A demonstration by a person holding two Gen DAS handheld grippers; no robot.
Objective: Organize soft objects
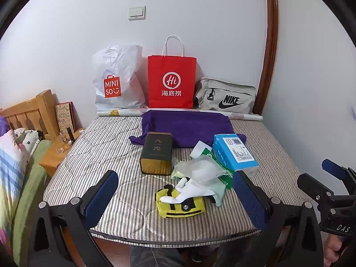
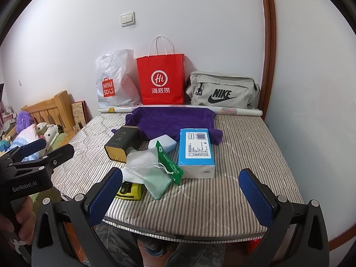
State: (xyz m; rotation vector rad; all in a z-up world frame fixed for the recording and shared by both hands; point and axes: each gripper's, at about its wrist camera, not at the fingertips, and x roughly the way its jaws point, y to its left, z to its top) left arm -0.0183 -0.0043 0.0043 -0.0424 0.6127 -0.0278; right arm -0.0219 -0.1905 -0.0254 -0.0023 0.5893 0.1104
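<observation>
A pile lies on the striped mattress (image 1: 106, 146): a yellow fabric item (image 1: 180, 207) with white socks (image 1: 189, 192) on it, a pale green cloth (image 2: 156, 179), a clear drawstring pouch (image 1: 200, 169), a green packet (image 2: 170, 161), a blue tissue pack (image 1: 234, 152) and a dark tin (image 1: 156, 153). A purple towel (image 1: 187, 126) lies behind. My left gripper (image 1: 175, 197) is open, held above the near edge in front of the yellow item. My right gripper (image 2: 180, 194) is open and empty, to the right of the pile.
A Miniso plastic bag (image 1: 118, 80), a red paper bag (image 1: 171, 81) and a grey Nike bag (image 1: 227, 96) stand against the wall behind a rolled poster (image 1: 242, 115). A wooden headboard (image 1: 29, 111), a nightstand (image 1: 55, 153) and bedding are at the left.
</observation>
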